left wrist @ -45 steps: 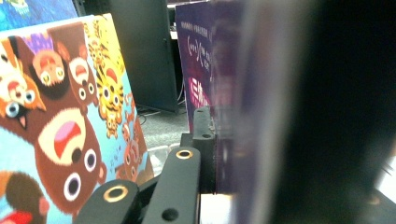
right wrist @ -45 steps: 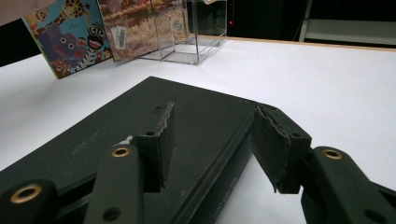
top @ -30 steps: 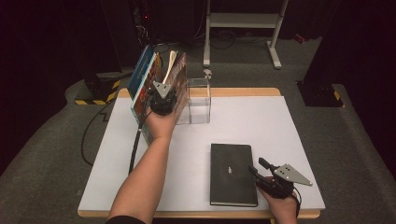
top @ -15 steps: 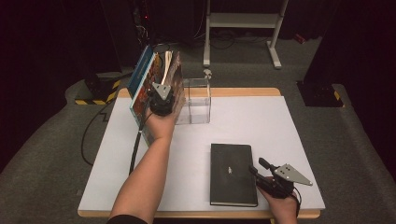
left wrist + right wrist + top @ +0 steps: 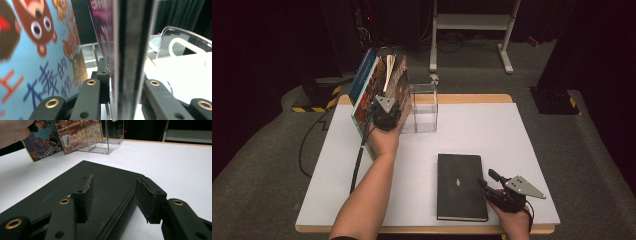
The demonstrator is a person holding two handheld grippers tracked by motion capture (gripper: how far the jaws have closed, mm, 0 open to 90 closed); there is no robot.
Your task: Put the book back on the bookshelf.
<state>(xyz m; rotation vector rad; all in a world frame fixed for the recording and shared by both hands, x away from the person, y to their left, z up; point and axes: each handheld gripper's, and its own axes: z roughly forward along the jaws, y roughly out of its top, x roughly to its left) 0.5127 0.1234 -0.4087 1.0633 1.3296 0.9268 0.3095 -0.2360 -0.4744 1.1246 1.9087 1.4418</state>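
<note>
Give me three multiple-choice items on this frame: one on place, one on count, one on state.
1. Where does the black notebook lie?
A. Flat on the white table, near the front edge, by the right gripper
B. Inside the clear box
C. On the floor

2. How many clear boxes stand on the table?
A. Three
B. One
C. None

3. How do the picture books beside the left gripper stand?
A. Flat in a stack
B. Closed inside a bag
C. On edge, leaning

Key: 1 A, the high view shows it flat at the right gripper's jaws. 2 B, a single box stands next to the books. 3 C, the covers rise tilted from the table.
</note>
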